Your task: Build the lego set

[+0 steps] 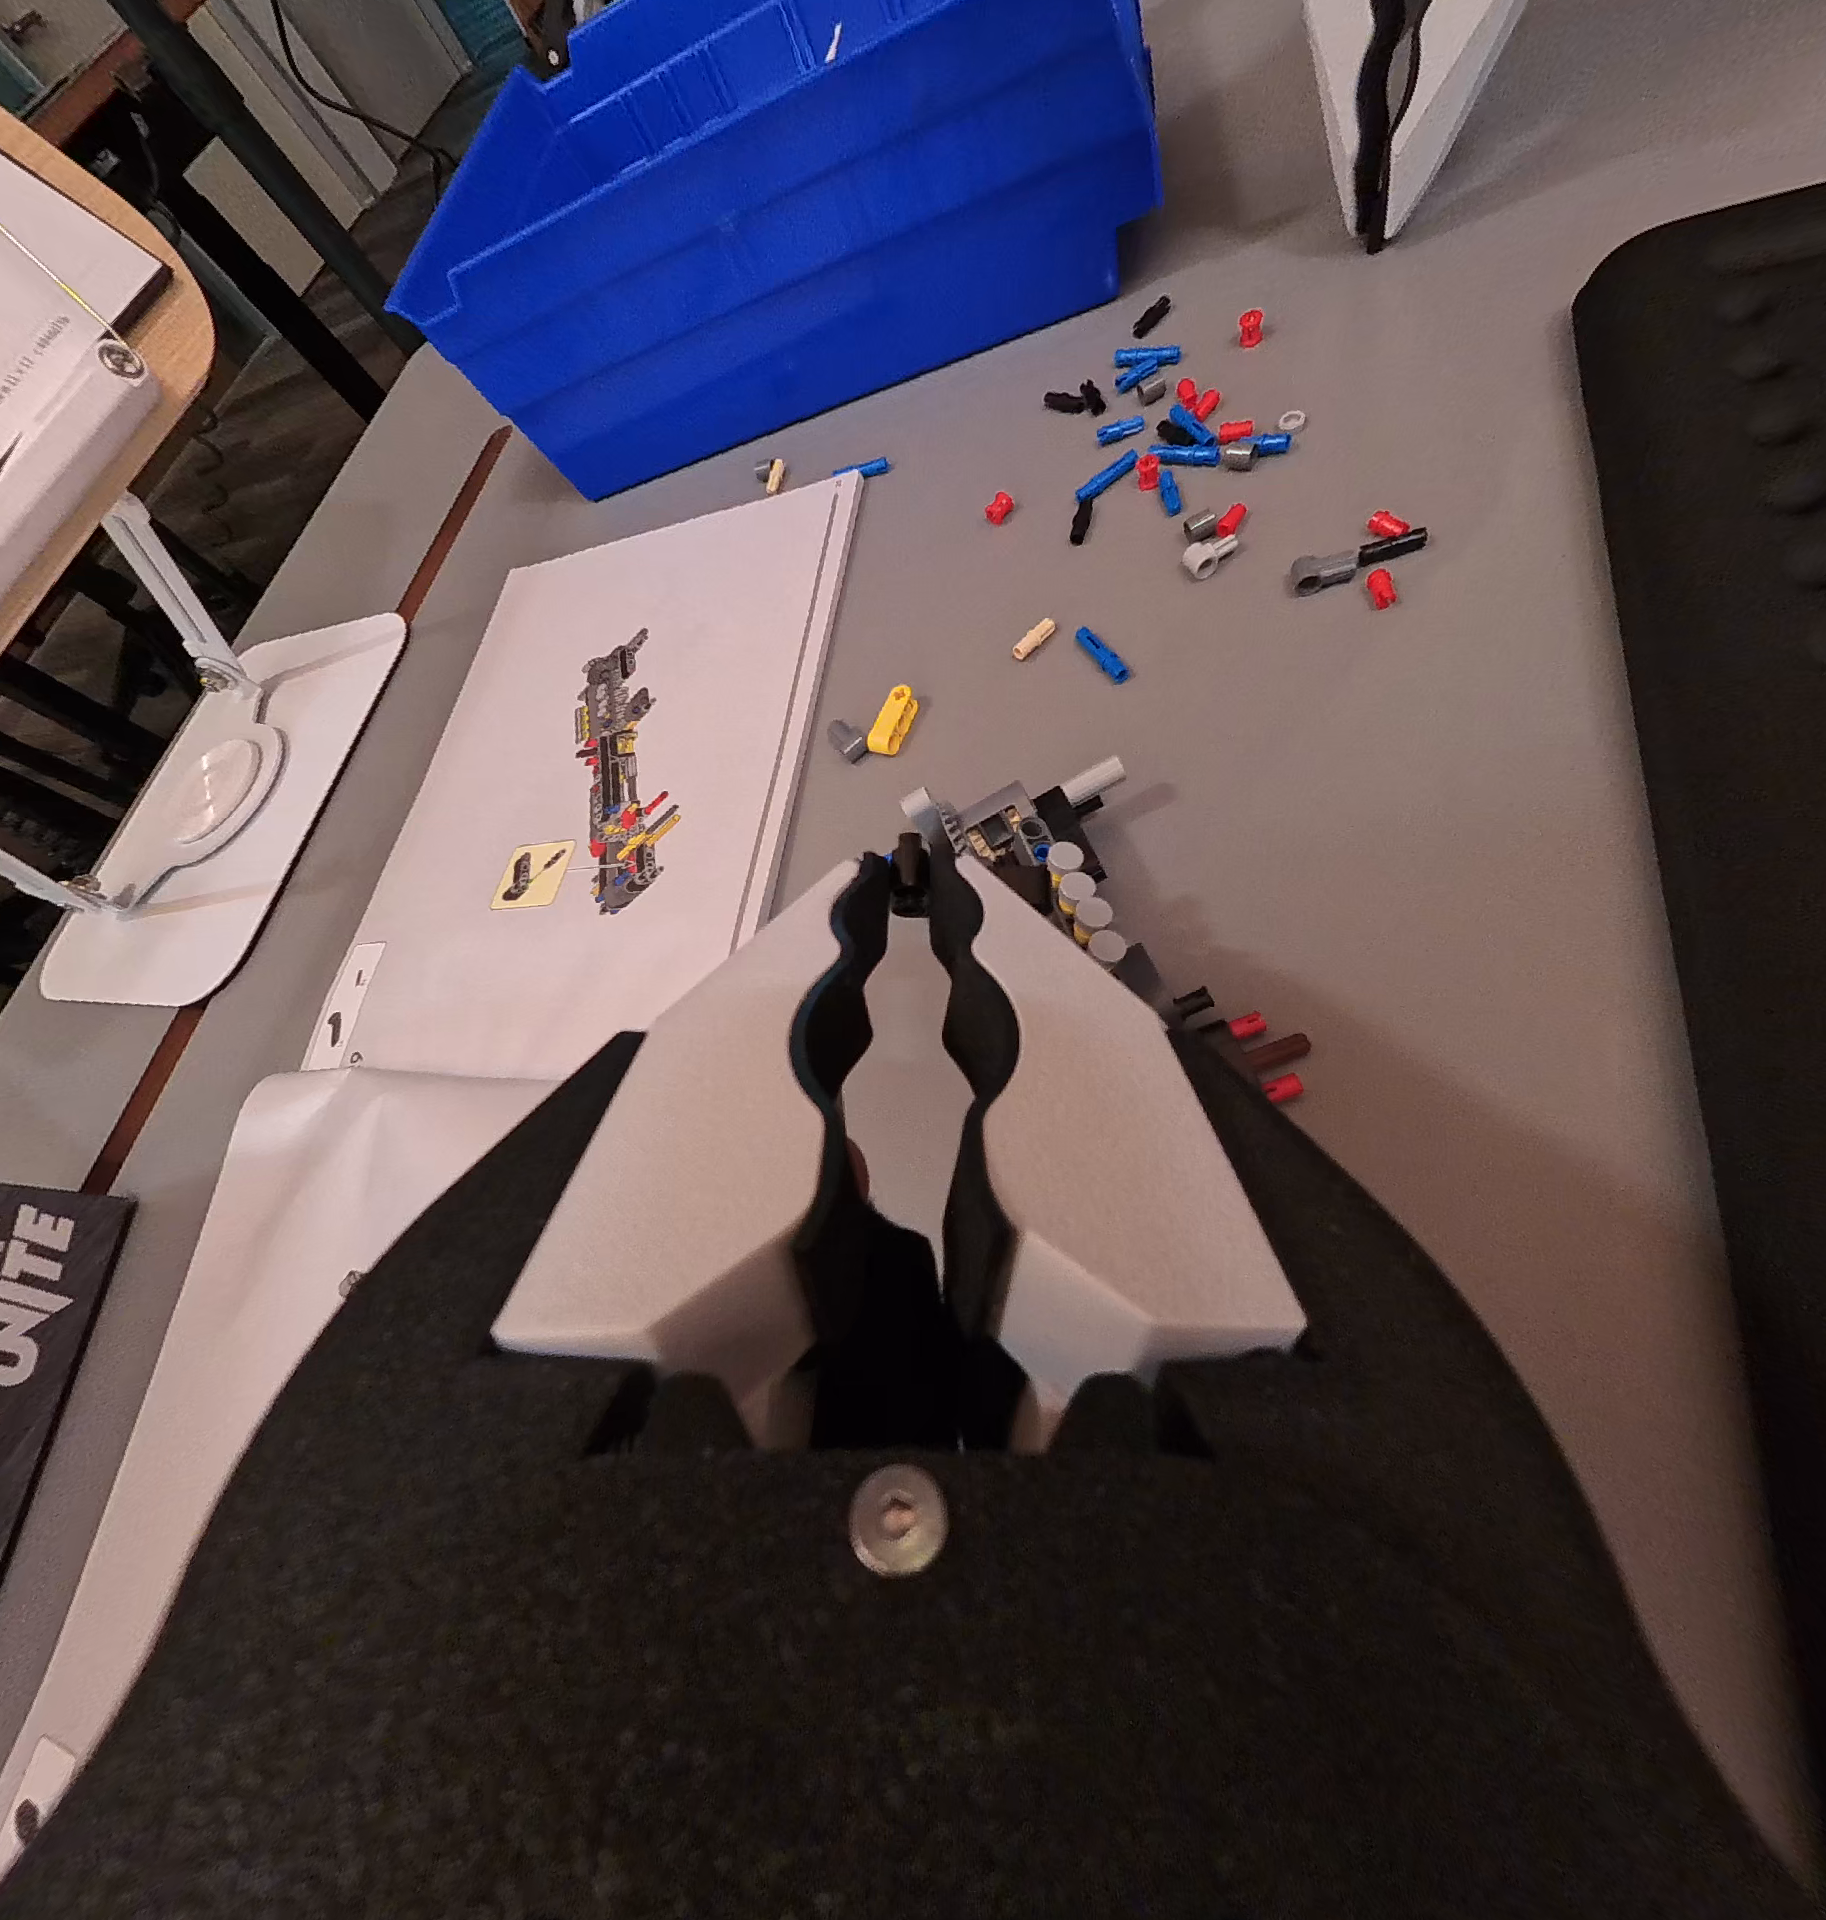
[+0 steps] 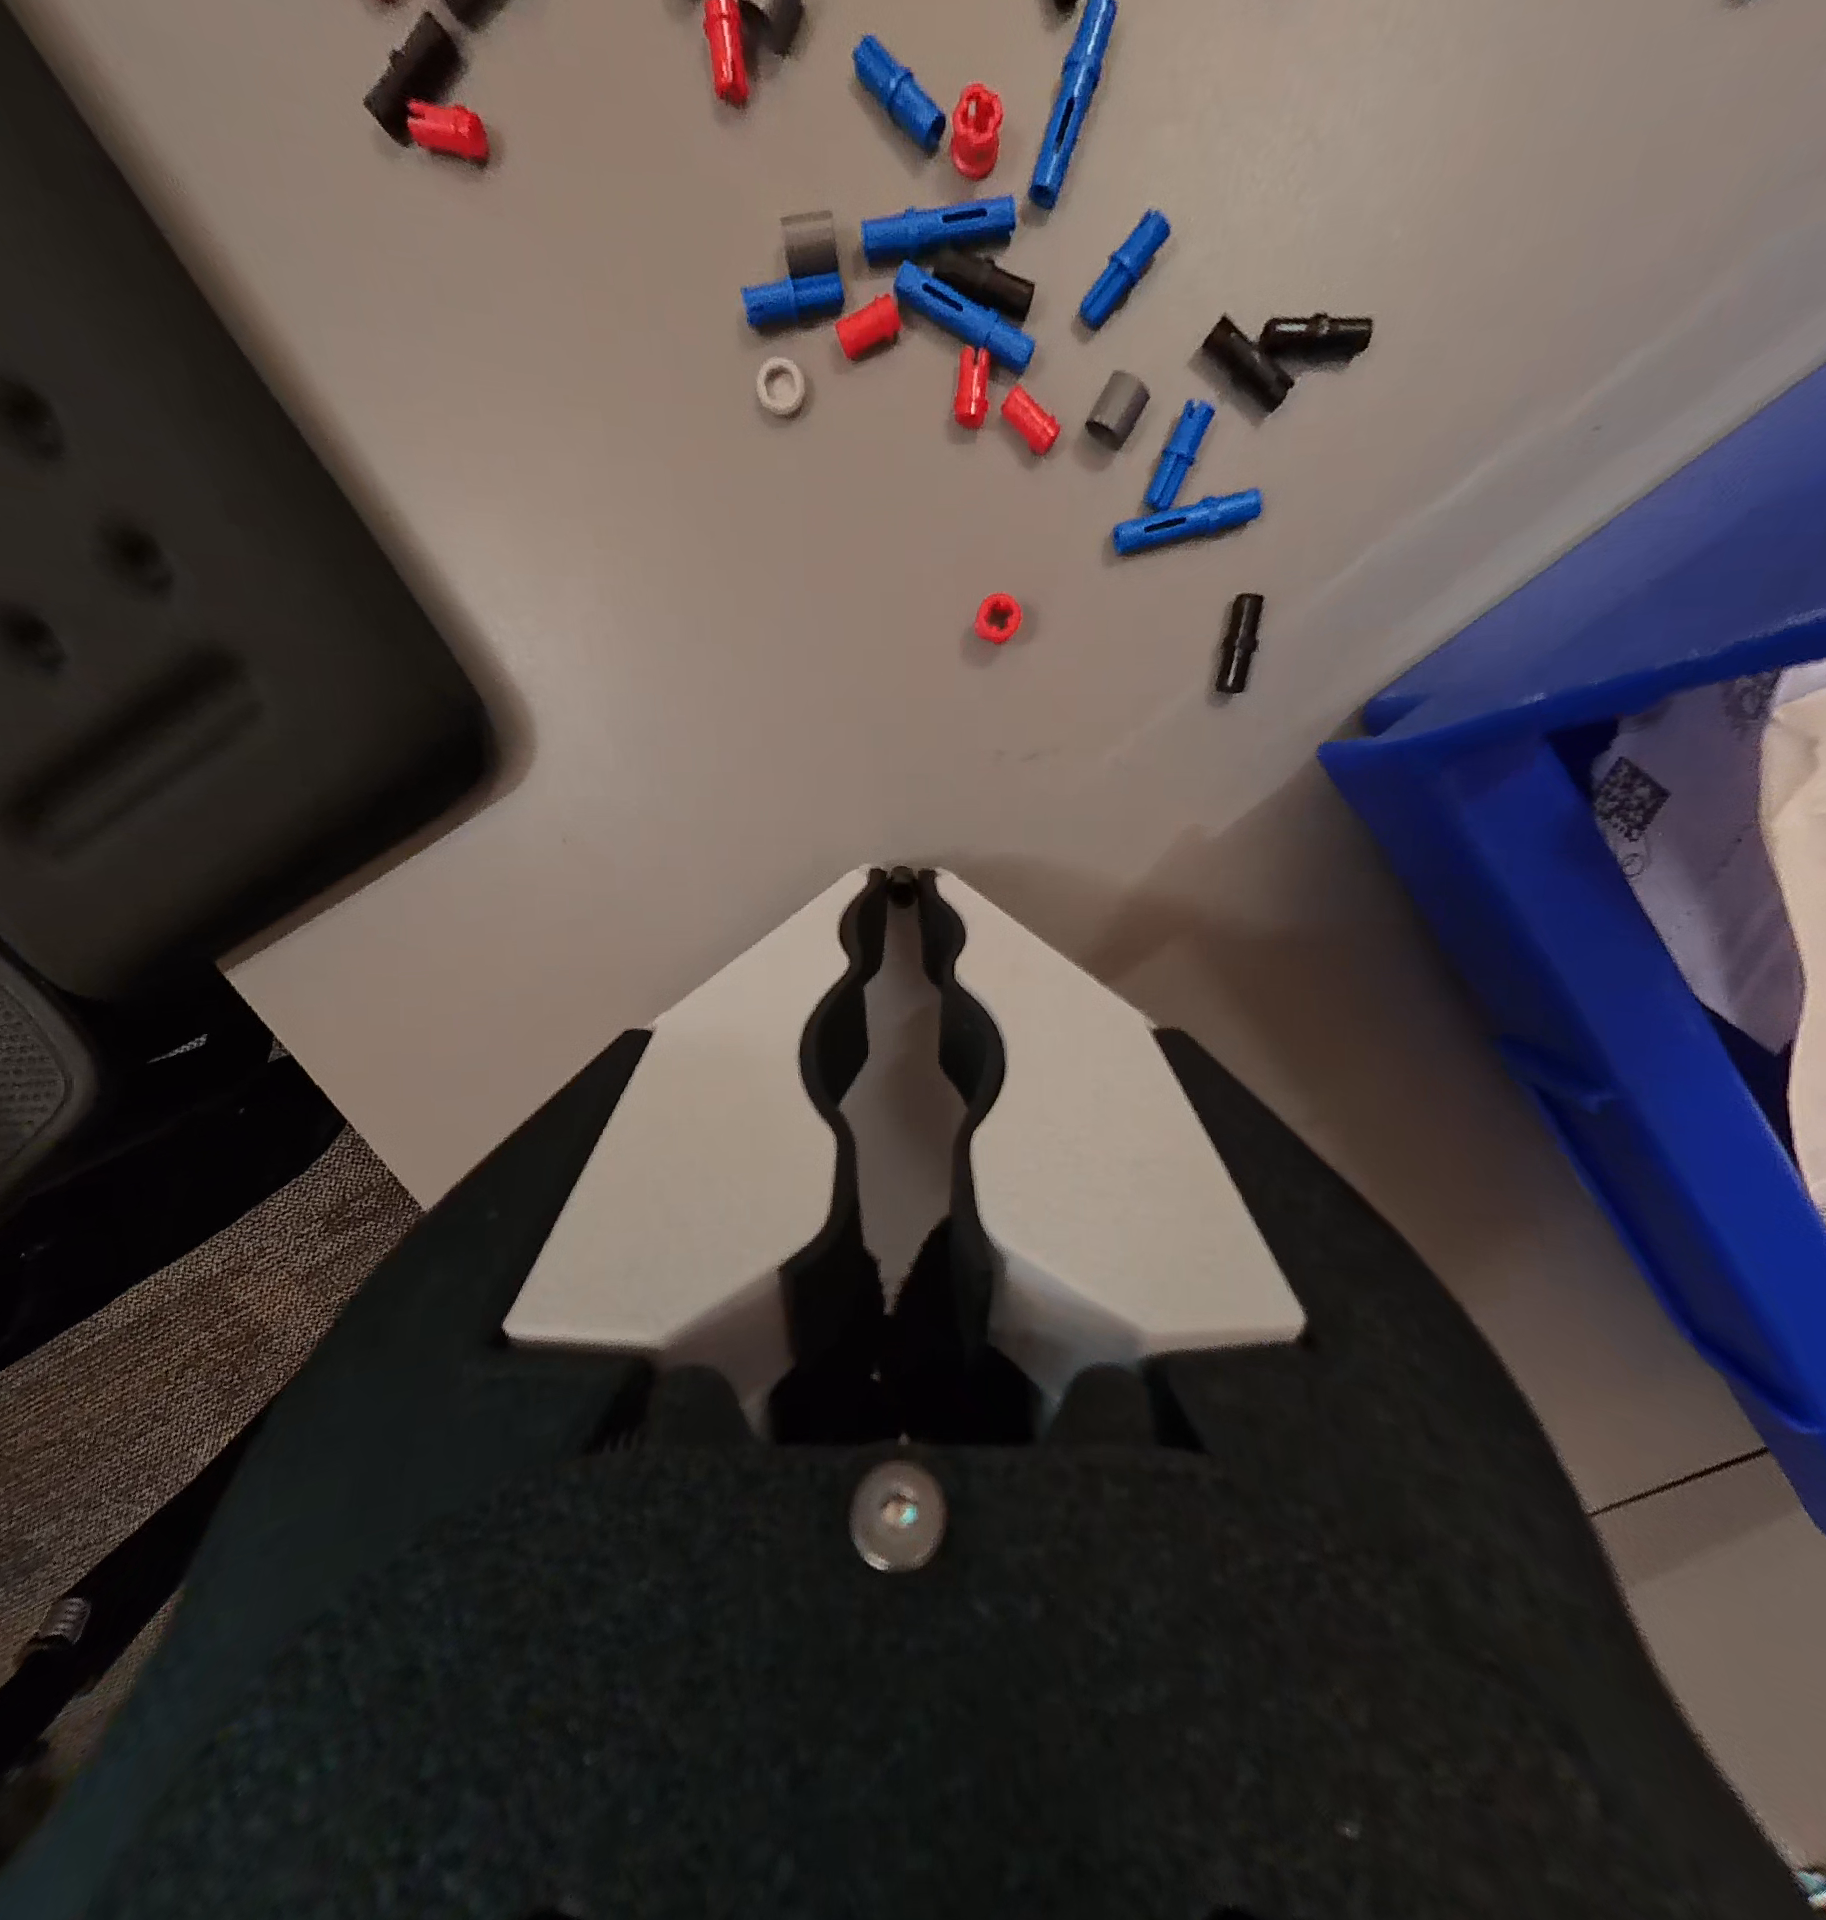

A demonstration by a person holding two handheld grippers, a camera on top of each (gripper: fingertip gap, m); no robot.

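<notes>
My left gripper is shut on a small black pin and holds it upright just left of the partly built grey and black model on the grey table. A blue bit shows beside the left pad. My right gripper is shut on a small black pin at the very fingertips, low over the bare table. A scatter of blue, red and black pins lies beyond it; the same scatter shows in the left wrist view.
An open instruction booklet lies left of the model. A blue bin stands at the back and also shows in the right wrist view. A black mat borders the right side. A yellow piece lies near the booklet. Between my left fingertips and the yellow piece there is roughly 12 cm.
</notes>
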